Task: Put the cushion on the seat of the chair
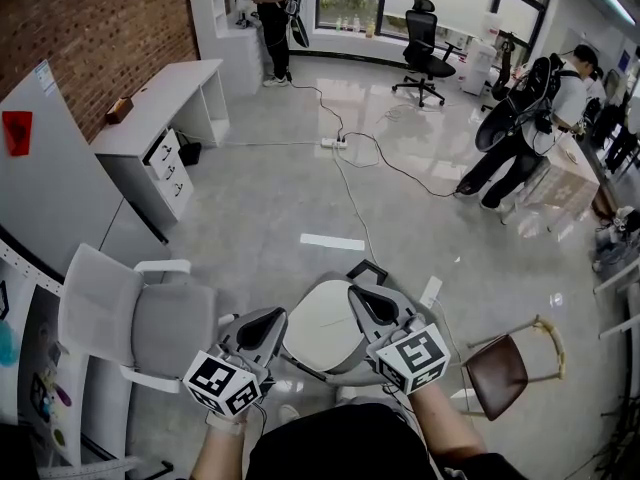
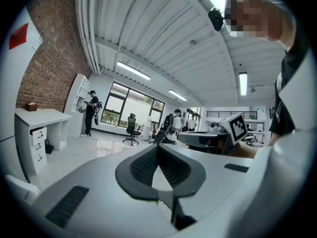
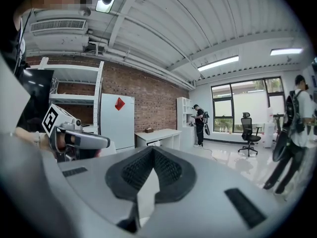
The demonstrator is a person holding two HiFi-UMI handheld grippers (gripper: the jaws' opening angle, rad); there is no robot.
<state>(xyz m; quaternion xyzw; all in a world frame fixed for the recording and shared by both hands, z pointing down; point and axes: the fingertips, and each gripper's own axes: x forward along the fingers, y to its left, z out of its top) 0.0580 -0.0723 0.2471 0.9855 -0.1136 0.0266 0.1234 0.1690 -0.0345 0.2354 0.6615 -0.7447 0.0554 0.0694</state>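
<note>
Cushion level; left tool, right tool pinch opposite edges.

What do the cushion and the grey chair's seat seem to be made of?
Cushion: cream, matte, no glare, so probably fabric over padding. Chair seat: grey, matte and softly rounded, probably upholstery fabric; the weave is too small to confirm.

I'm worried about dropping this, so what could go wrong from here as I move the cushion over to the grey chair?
1. The left gripper and the right gripper pinch only the thin edges of the cushion, so it could sag or slip out of one side.
2. The chair sits off to the left, with white armrests flanking its seat. The cushion might catch on one of them and land tilted.
</note>
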